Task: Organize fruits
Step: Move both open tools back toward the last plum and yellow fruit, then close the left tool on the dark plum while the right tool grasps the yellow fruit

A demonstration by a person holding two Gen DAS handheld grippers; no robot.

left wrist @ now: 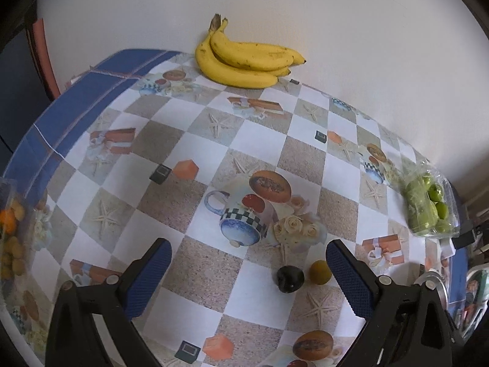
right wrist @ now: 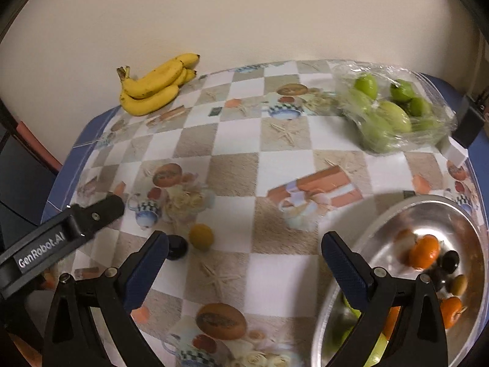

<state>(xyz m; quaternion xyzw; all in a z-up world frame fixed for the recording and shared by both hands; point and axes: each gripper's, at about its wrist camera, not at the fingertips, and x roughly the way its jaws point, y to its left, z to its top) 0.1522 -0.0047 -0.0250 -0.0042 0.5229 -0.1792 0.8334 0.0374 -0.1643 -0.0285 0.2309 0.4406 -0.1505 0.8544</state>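
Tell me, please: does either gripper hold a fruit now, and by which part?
Nothing is held. The left gripper and the right gripper are both open and empty above the table.

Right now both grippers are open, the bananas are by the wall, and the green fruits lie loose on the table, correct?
Not quite: the green fruits sit inside a clear plastic bag, as the right wrist view shows. The rest holds.

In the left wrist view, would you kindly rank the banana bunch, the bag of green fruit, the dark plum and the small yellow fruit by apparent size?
1. banana bunch
2. bag of green fruit, distorted at the fisheye edge
3. dark plum and small yellow fruit: too alike to rank
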